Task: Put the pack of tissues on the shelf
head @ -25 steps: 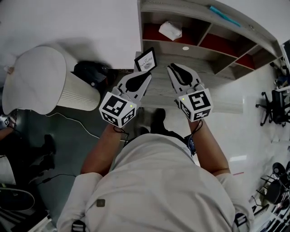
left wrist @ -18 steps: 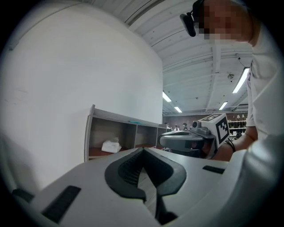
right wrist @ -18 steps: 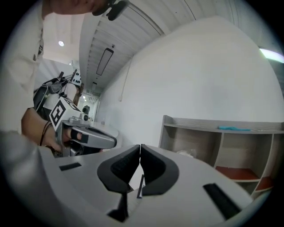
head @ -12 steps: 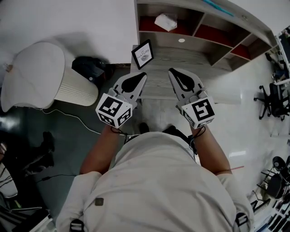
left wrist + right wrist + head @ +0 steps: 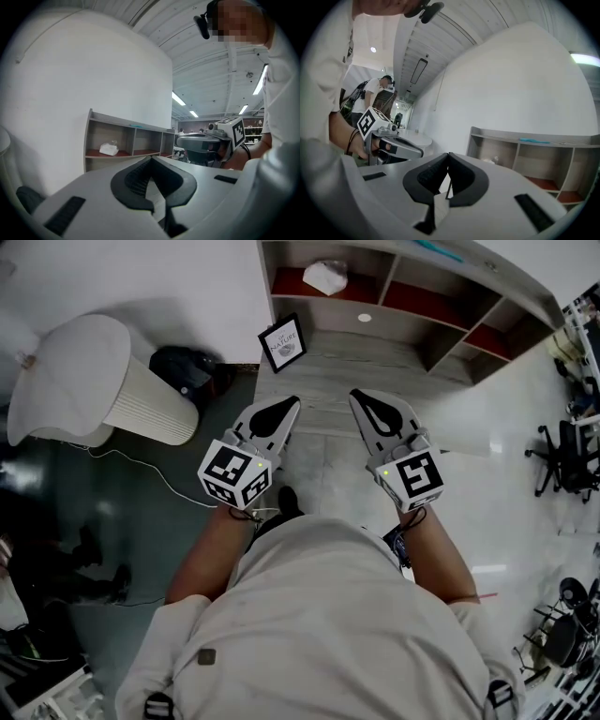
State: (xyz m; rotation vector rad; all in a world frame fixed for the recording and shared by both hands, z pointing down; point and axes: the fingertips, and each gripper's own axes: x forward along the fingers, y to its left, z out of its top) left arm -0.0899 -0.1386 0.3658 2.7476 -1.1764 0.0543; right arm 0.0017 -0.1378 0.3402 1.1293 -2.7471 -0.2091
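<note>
White wall, grey shelf (image 5: 412, 331) with red-floored bays, pale floor.
Pack of tissues (image 5: 325, 276) lies in the leftmost bay, well apart from both; left gripper (image 5: 292, 404) jaws together, empty; right gripper (image 5: 359, 396) likewise.

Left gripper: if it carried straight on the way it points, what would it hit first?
Likely the shelf, near its second compartment, just right of the tissues. Nothing shows in between, though depth is hard to judge.
</note>
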